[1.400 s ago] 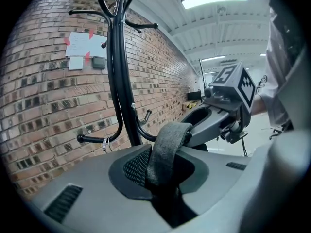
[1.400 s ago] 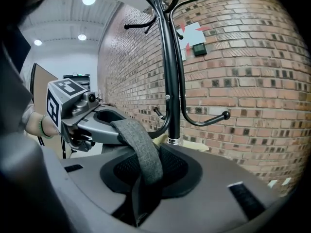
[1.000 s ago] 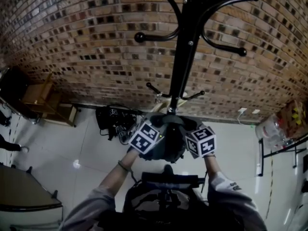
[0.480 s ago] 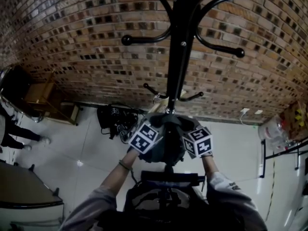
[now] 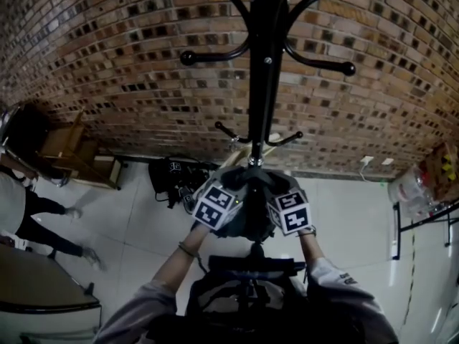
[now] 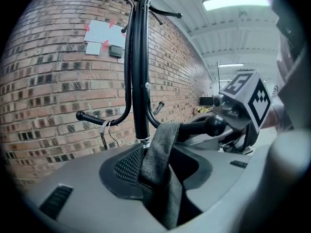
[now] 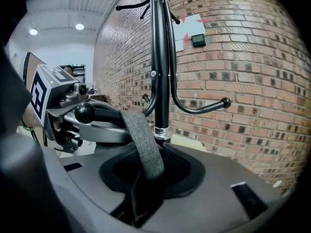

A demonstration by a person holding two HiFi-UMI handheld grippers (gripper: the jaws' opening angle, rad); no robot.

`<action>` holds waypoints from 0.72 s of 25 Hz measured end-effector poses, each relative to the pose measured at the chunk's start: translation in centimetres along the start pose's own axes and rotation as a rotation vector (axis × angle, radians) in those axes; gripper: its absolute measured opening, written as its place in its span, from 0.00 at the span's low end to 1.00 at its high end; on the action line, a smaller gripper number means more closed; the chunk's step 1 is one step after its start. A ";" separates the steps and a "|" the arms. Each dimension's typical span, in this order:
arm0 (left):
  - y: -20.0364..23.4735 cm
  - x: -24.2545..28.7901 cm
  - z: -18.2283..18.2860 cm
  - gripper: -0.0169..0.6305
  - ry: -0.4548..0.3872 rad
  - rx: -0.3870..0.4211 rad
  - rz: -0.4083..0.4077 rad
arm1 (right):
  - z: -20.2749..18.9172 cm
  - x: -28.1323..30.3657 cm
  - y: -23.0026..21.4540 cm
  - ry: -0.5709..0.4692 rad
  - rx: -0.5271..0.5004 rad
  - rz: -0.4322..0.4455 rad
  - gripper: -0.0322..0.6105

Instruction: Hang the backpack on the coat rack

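The black coat rack [image 5: 262,70] stands in front of the brick wall. I hold the grey backpack [image 5: 251,217] up against its pole, between my two grippers. Its grey top loop [image 6: 163,149] lies over a low ball-tipped hook [image 6: 214,125], also seen in the right gripper view as the loop [image 7: 143,144] draped on the hook [image 7: 84,112]. My left gripper [image 5: 231,208] is at the pack's left side with its jaws opening; the pads are hidden by fabric. My right gripper [image 5: 276,210] stays closed on the pack's right side.
A black bag [image 5: 172,178] and a wooden chair [image 5: 72,153] sit on the floor by the wall. A person [image 5: 29,213] walks at the left. A metal stand [image 5: 423,217] and a plastic bag [image 5: 409,188] are at the right. A wire hanger [image 6: 104,132] hangs on another hook.
A person has walked into view at the left. Both grippers and the backpack have stayed at the rack's low hook.
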State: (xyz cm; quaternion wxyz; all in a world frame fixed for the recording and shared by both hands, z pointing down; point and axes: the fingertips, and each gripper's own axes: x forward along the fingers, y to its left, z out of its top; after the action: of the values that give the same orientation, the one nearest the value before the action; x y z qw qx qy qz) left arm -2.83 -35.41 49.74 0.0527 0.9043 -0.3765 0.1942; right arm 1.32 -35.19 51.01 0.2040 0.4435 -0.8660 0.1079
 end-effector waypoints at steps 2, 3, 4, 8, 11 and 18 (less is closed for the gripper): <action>0.0 -0.6 -0.1 0.26 -0.005 0.017 0.013 | -0.4 -0.2 -0.1 0.009 0.012 -0.018 0.25; 0.0 -1.0 -0.1 0.27 -0.006 0.024 0.019 | -0.4 -0.5 -0.1 0.008 0.030 -0.019 0.26; 0.0 -1.5 -0.2 0.27 -0.010 0.024 0.022 | -0.3 -0.9 0.0 0.000 0.056 -0.017 0.30; -0.6 -3.8 -0.6 0.27 -0.044 -0.035 0.003 | 0.4 -3.1 0.1 -0.066 0.163 -0.005 0.32; -1.3 -4.7 -1.7 0.26 -0.053 -0.074 -0.009 | 0.1 -4.3 0.5 -0.095 0.208 -0.019 0.32; -2.9 -6.6 -1.5 0.02 -0.104 -0.134 -0.001 | -0.7 -6.2 0.8 -0.159 0.253 -0.141 0.09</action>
State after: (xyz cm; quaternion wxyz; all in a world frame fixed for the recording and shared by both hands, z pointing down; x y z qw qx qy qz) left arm -5.50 -28.64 48.70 0.0933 0.9078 -0.3904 0.1212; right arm 4.14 -29.99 48.83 0.0845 0.5327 -0.8256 0.1660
